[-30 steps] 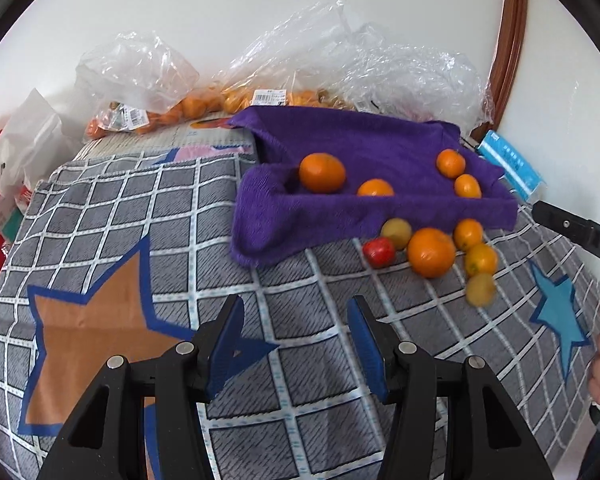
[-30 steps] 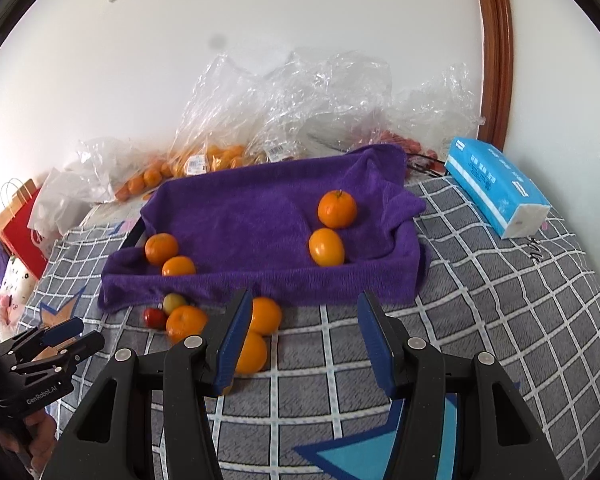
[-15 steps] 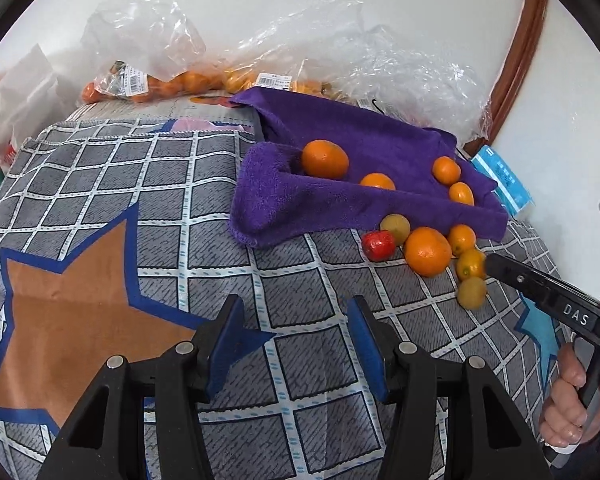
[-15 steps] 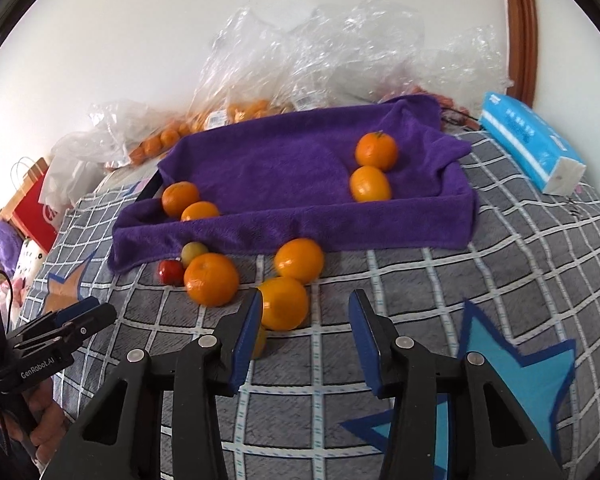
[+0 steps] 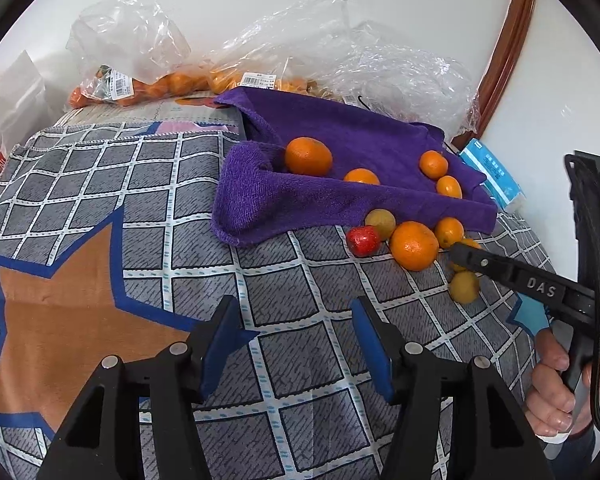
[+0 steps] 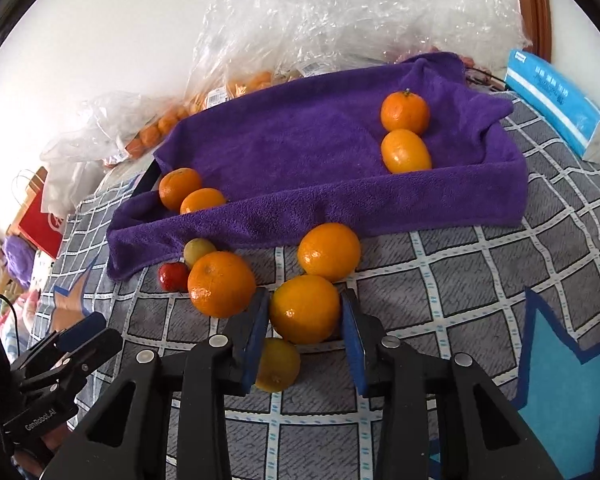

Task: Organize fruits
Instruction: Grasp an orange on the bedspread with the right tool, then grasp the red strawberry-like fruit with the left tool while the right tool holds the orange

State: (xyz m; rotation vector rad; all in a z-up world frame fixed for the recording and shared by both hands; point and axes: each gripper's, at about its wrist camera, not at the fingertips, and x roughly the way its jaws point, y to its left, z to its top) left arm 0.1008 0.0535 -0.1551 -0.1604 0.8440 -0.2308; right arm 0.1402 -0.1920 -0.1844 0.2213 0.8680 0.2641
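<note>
Now the right claw [image 6: 305, 322] has come forward since 0.5 s ago, and its 2 blue pads flank an orange [image 6: 304, 309] on the checked surface [image 6: 440, 292]. The jaws have narrowed to the fruit's sides, but whether the pads actually press it I cannot tell. A yellowish fruit [image 6: 278, 365] lies just under the left pad, touching the orange from the near side. Another orange [image 6: 329, 252] sits just beyond it, against the edge of the purple towel [image 6: 300, 140], and a larger orange [image 6: 221, 284] lies to the left beside a small red fruit [image 6: 173, 277] and a pale green one [image 6: 198, 250]. On the towel rest 4 oranges in 2 pairs.

From the left view, the right claw's finger [image 5: 500, 270] has reached into the cluster and covers part of the orange. The left claw [image 5: 296, 344] hangs released over the star pattern, well apart from the fruit, much as before.
</note>
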